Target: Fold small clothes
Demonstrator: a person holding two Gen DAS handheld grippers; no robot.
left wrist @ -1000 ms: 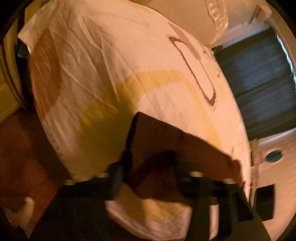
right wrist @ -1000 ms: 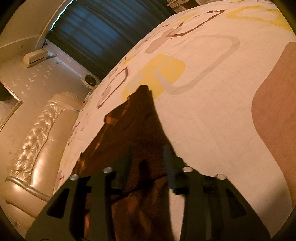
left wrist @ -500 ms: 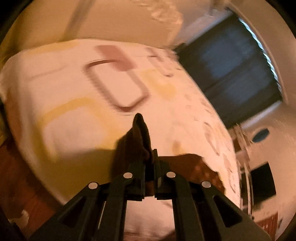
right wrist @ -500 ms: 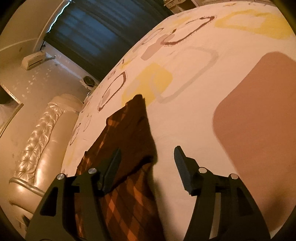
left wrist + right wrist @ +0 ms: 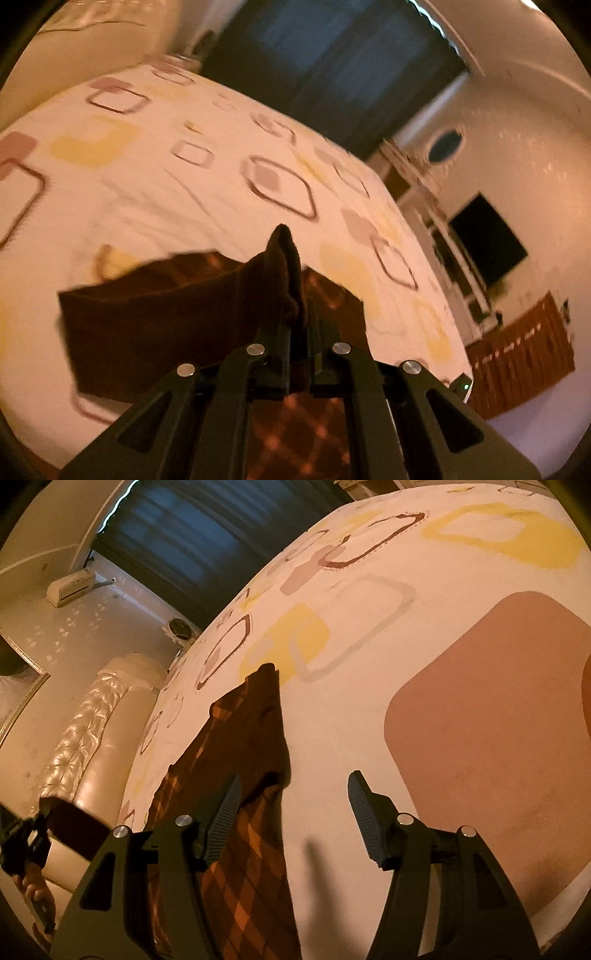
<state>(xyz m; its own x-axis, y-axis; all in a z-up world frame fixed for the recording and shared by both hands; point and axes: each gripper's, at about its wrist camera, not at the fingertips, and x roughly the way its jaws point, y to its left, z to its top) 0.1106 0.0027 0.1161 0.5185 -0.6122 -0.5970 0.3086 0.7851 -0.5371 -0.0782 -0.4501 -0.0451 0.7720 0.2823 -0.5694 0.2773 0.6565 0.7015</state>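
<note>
A small brown checked garment (image 5: 240, 746) lies on a bed with a white patterned cover (image 5: 369, 686). My left gripper (image 5: 299, 314) is shut on a corner of the garment (image 5: 159, 306) and holds that part lifted above the bed, the cloth hanging to the left. My right gripper (image 5: 293, 801) is open and empty, its left finger over the garment's edge, its right finger over bare cover. The left gripper also shows at the far left of the right wrist view (image 5: 22, 834), with dark cloth in it.
A padded cream headboard (image 5: 88, 731) runs along the bed's far side. Dark curtains (image 5: 332, 62) hang behind the bed. A black screen (image 5: 487, 247) and shelves stand by the wall on the right. The bed cover (image 5: 147, 173) stretches wide.
My left gripper closed on the garment's corner and lifted and swung it across. My right gripper opened, let go of the cloth and drew back slightly.
</note>
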